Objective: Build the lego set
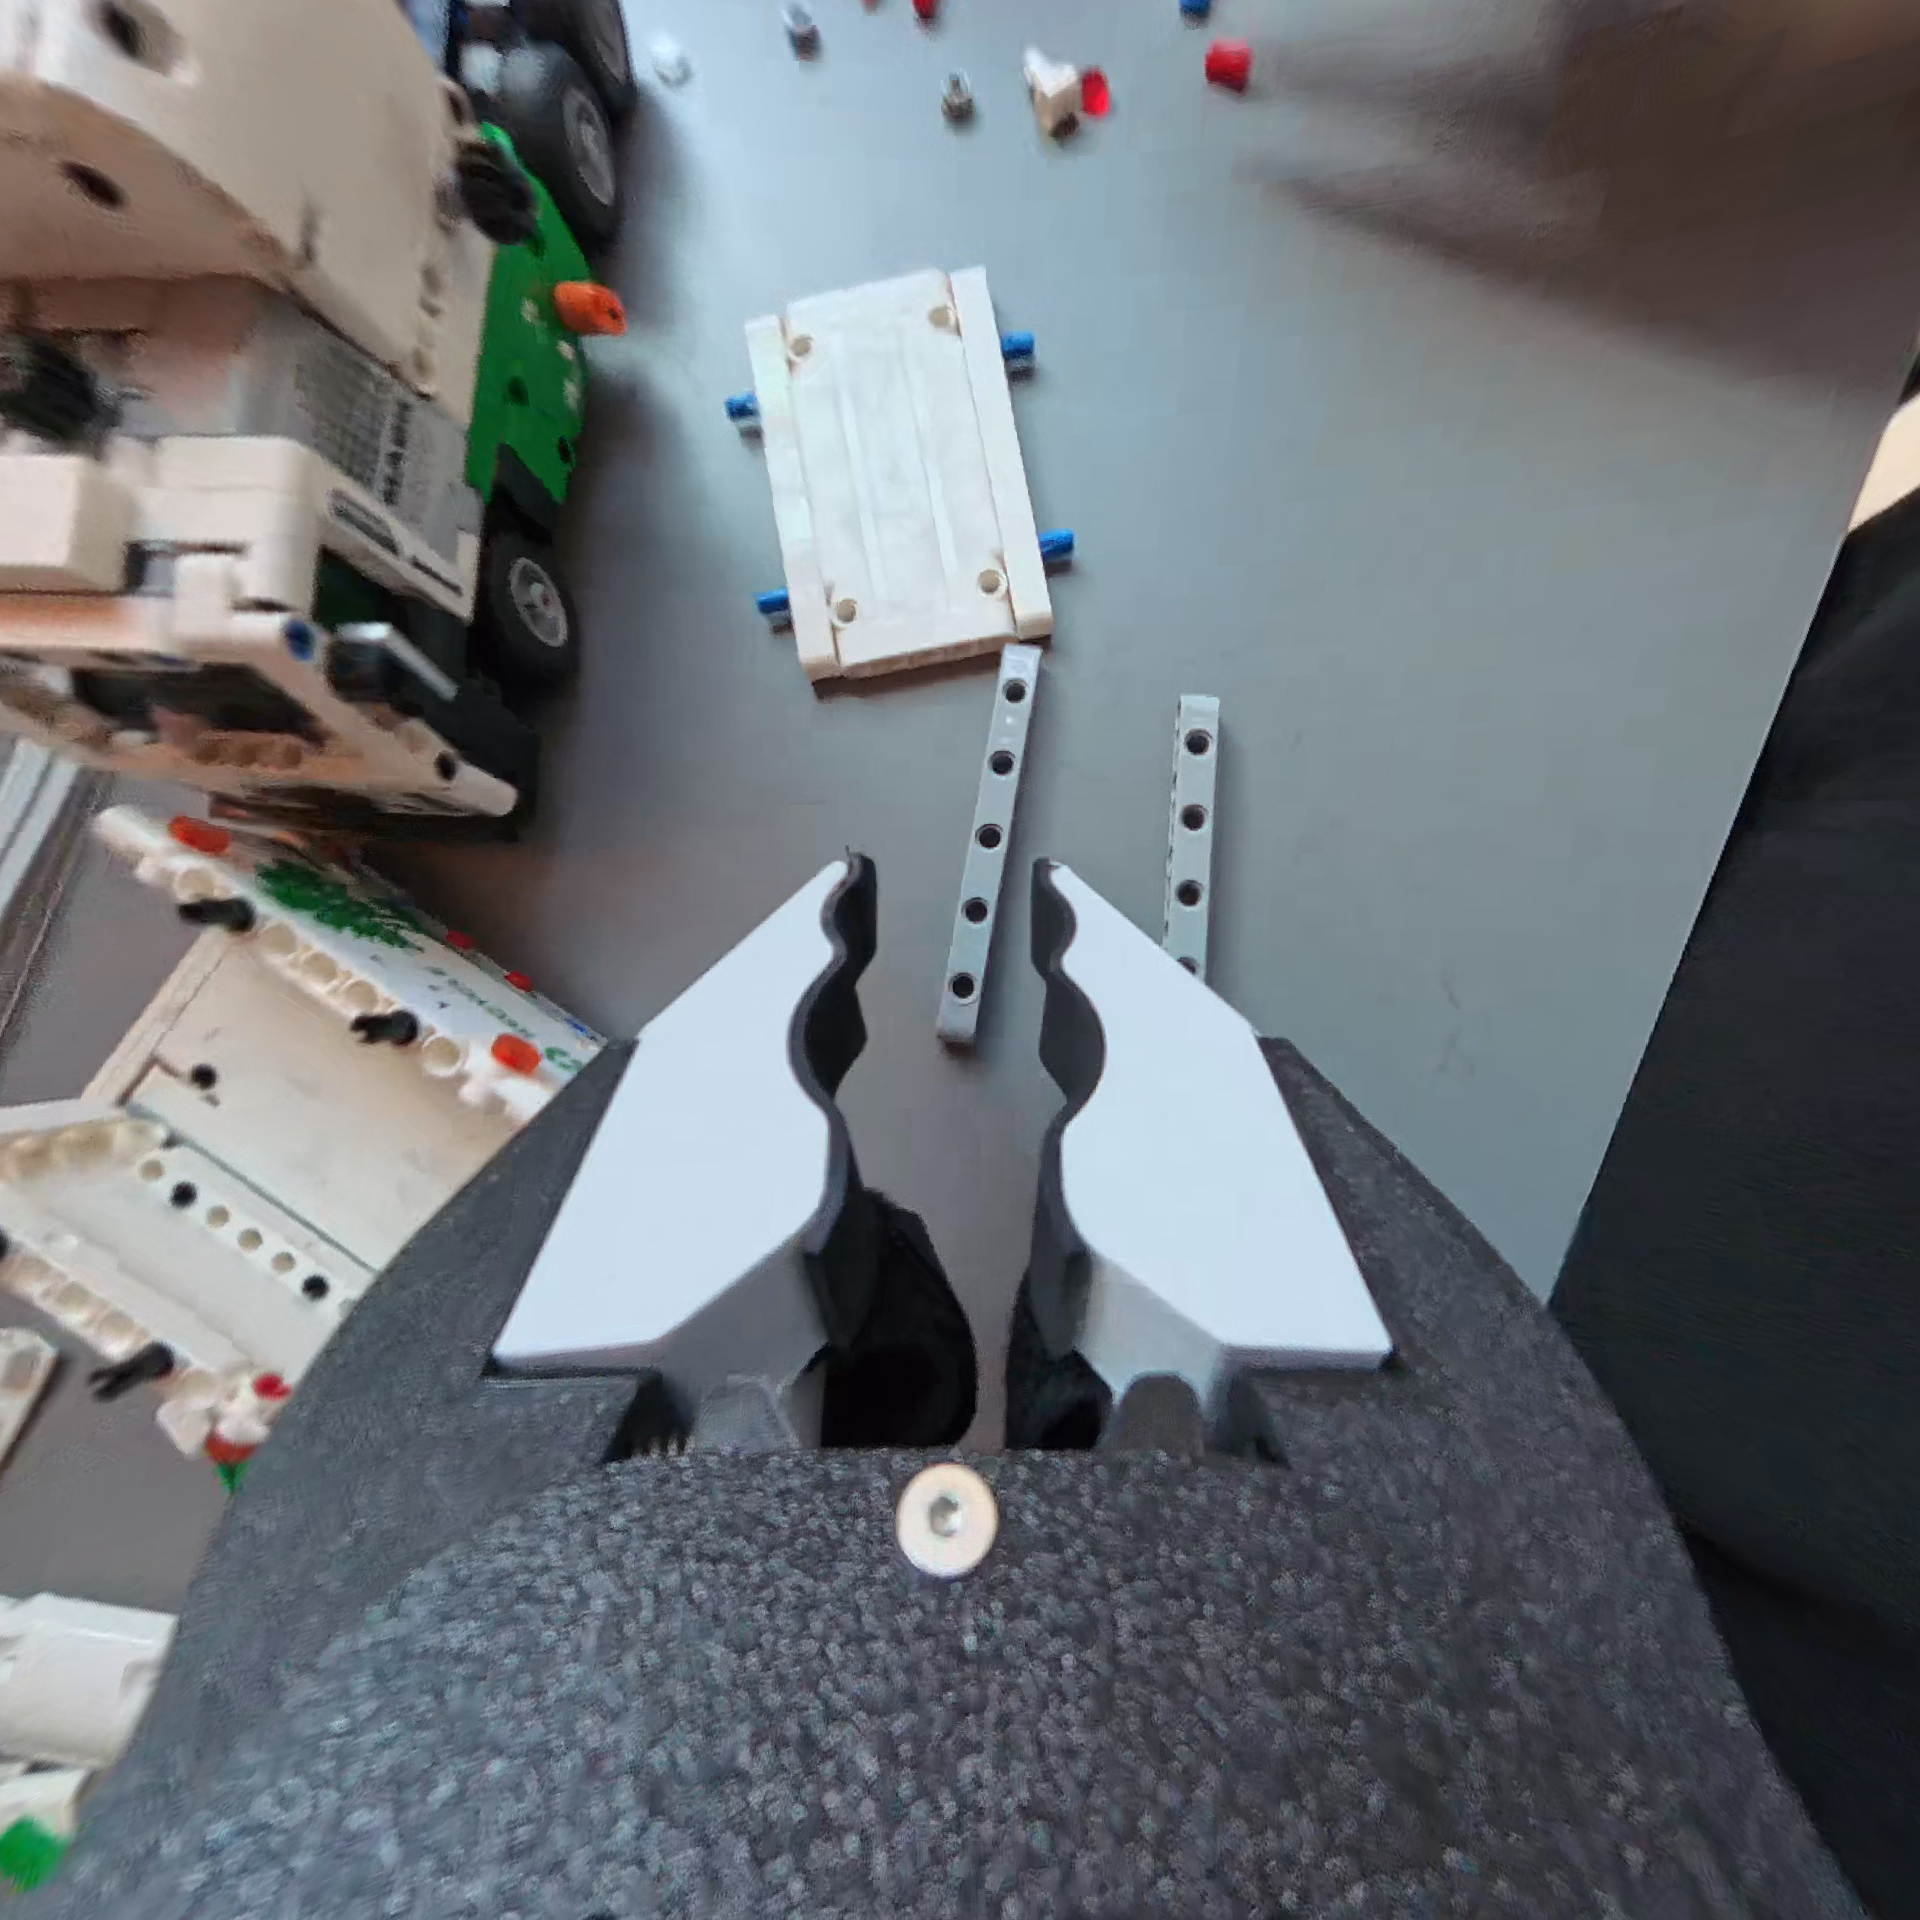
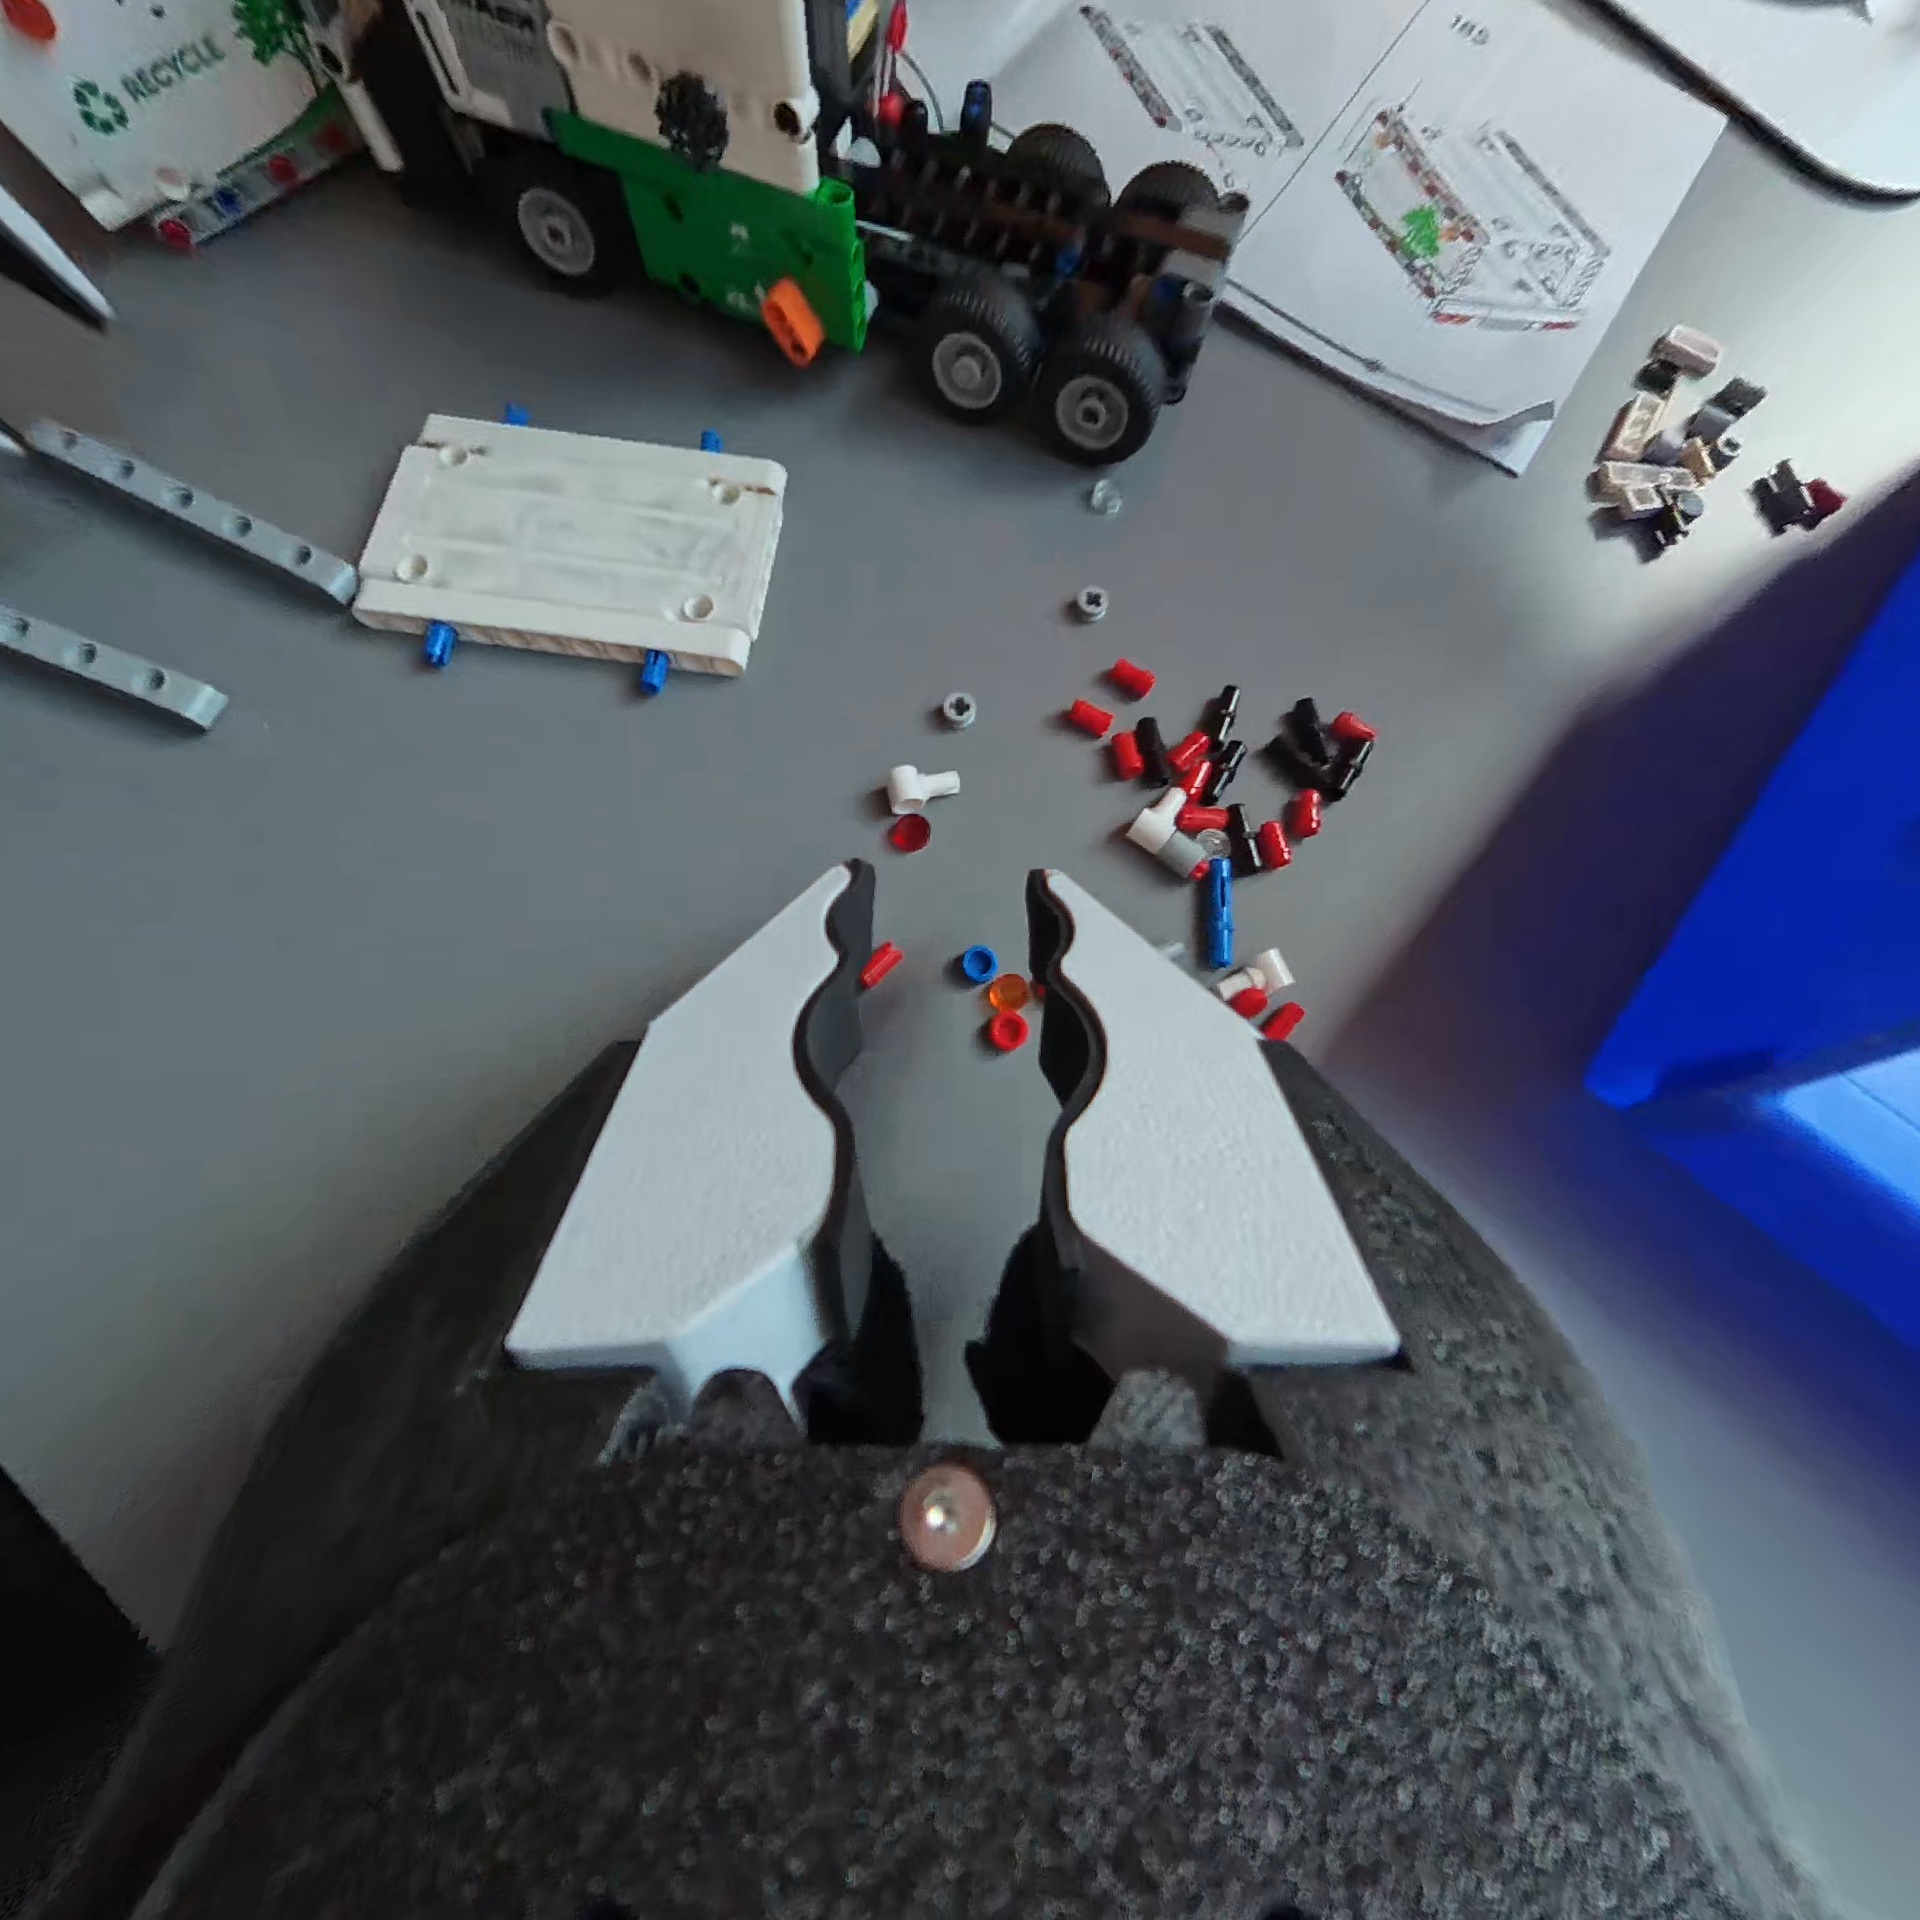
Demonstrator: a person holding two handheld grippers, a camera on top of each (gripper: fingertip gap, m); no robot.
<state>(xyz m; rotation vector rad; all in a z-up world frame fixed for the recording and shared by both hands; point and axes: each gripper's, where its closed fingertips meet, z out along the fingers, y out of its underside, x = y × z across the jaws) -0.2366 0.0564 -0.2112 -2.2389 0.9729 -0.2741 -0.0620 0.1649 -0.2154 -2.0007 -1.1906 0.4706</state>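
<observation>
My left gripper (image 1: 951,868) is open and empty, hovering over a grey holed beam (image 1: 989,842) that lies between its fingertips on the grey table. A second grey beam (image 1: 1193,821) lies just right of it. A white panel (image 1: 899,468) with blue pins lies beyond; it also shows in the right wrist view (image 2: 571,545) beside the two beams (image 2: 187,509). My right gripper (image 2: 951,878) is open and empty above small round studs, blue (image 2: 977,963), orange and red. The green and white truck (image 2: 727,218) stands at the back, and at the left in the left wrist view (image 1: 312,468).
A pile of red and black pins (image 2: 1236,774) lies right of my right gripper. An instruction booklet (image 2: 1434,208) lies at the back right, with small dark parts (image 2: 1683,436) beside it. A blue bin (image 2: 1787,883) stands at right. White panels with holes (image 1: 260,1091) lie at left.
</observation>
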